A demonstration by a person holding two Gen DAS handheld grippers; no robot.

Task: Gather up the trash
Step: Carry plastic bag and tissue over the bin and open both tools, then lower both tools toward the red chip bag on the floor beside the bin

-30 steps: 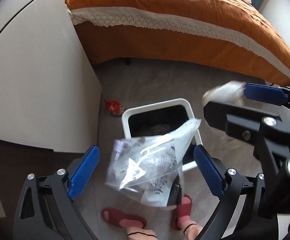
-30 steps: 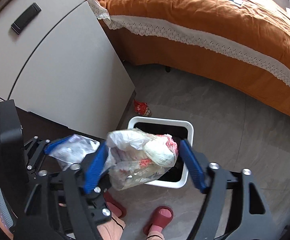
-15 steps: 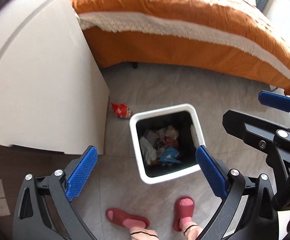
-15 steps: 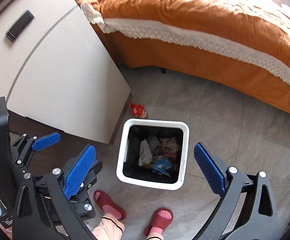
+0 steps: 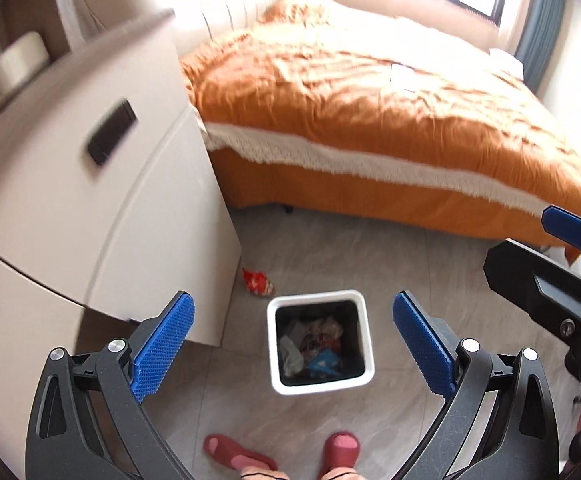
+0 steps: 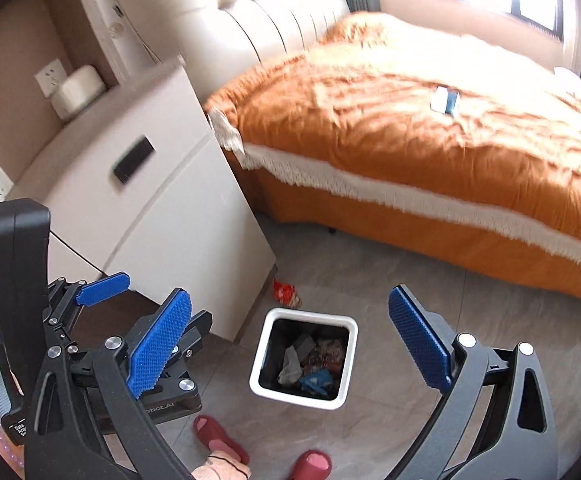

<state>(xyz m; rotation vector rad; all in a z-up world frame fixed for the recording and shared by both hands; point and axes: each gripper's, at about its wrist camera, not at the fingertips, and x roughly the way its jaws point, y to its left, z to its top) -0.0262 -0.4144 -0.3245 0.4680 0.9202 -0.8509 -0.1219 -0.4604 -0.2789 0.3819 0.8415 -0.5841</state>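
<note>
Low in the frame, the white bin holds crumpled trash; both tools, left tool and right tool, gape empty above it. Partial lettering, perhaps "obot.AI", marks the left tool's body.

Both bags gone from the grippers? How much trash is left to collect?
Done: the white bin holds mixed trash. In hand: nothing; the left gripper and right gripper are open and empty. Left: a red wrapper on the floor beside the nightstand, outside the bin.

Orange bed, white nightstand, 2 red slippers.
</note>
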